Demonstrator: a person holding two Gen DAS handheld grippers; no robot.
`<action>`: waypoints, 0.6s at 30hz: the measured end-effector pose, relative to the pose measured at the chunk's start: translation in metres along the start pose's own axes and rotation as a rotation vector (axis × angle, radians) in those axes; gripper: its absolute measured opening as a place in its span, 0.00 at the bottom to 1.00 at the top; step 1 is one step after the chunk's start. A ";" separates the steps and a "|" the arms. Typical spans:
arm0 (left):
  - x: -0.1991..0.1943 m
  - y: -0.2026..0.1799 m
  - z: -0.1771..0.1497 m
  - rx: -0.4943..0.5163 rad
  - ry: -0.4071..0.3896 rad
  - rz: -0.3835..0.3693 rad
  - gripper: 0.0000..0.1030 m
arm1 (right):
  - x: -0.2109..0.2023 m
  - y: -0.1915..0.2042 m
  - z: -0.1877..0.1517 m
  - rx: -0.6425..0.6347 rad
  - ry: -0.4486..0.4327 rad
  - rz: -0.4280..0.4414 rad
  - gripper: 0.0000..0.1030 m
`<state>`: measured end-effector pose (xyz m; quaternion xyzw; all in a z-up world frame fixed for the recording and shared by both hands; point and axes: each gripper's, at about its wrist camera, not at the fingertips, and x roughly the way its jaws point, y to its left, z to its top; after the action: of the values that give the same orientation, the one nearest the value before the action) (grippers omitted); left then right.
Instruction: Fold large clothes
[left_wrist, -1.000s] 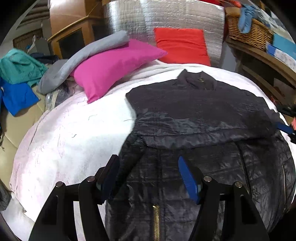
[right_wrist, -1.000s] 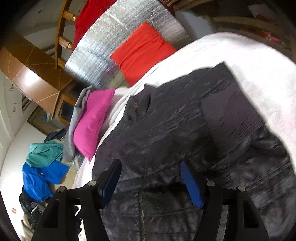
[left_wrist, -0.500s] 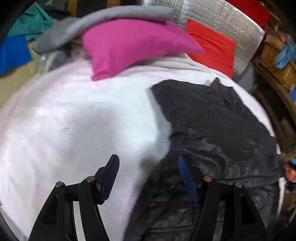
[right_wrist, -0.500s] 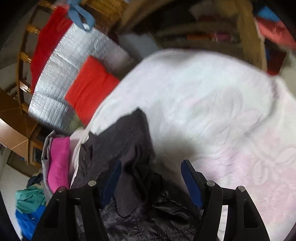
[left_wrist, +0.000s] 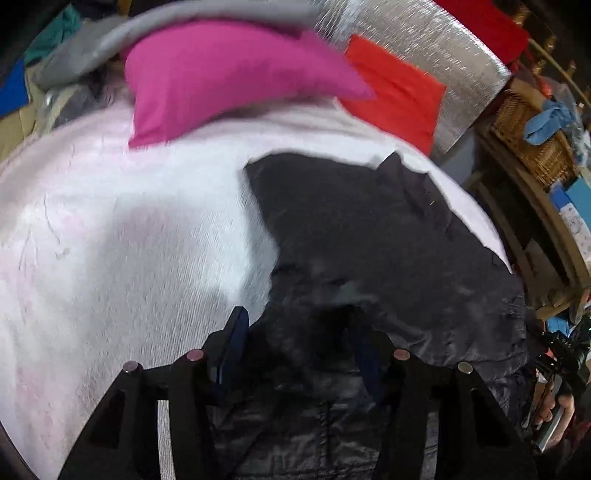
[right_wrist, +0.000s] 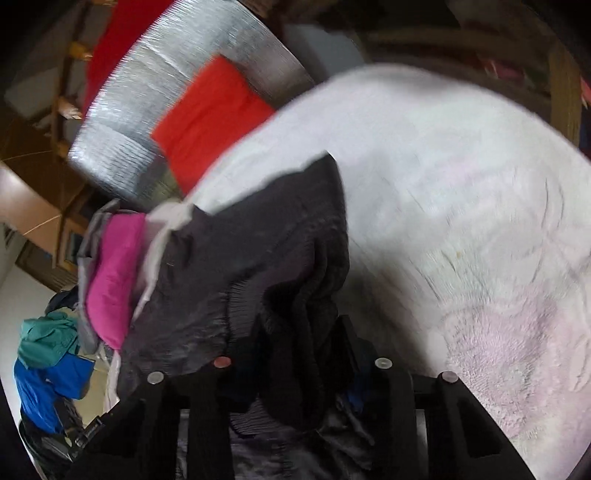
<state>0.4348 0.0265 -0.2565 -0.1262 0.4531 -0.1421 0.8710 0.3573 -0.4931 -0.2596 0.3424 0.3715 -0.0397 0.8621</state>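
Observation:
A black quilted jacket (left_wrist: 369, 240) lies spread on a white fleece blanket (left_wrist: 129, 240) over the bed. My left gripper (left_wrist: 299, 347) straddles the jacket's left edge near the bottom. Its jaws are closing, dark fabric lies between them, and the left pad (left_wrist: 232, 343) still stands clear of the cloth. In the right wrist view the jacket (right_wrist: 258, 240) is bunched at its ribbed knit side panel. My right gripper (right_wrist: 291, 354) is closing there, and gathered fabric fills the gap and hides both pads.
A pink pillow (left_wrist: 221, 74), a red pillow (left_wrist: 399, 92) and a silver foil sheet (left_wrist: 424, 37) line the head of the bed. A wicker basket (left_wrist: 528, 140) sits on shelving at right. Teal and blue clothes (right_wrist: 48, 354) are piled beside the bed. Bare blanket (right_wrist: 461, 184) stretches to the right.
Both grippers swung outward from the jacket's middle, the left to its left edge, the right to its right side. Both jaws narrowed, and fabric now bunches up inside the right one.

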 end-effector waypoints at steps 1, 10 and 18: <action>-0.001 -0.003 0.001 0.014 -0.008 0.015 0.55 | -0.001 0.002 -0.001 -0.012 -0.002 -0.003 0.37; 0.013 0.011 -0.005 -0.047 0.095 0.046 0.61 | 0.013 -0.019 -0.002 0.117 0.116 -0.012 0.57; -0.029 0.026 -0.025 -0.053 0.051 0.042 0.62 | -0.037 -0.018 -0.021 0.053 0.089 0.019 0.65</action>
<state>0.4018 0.0587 -0.2571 -0.1361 0.4813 -0.1150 0.8583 0.3123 -0.5005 -0.2554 0.3703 0.4047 -0.0260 0.8357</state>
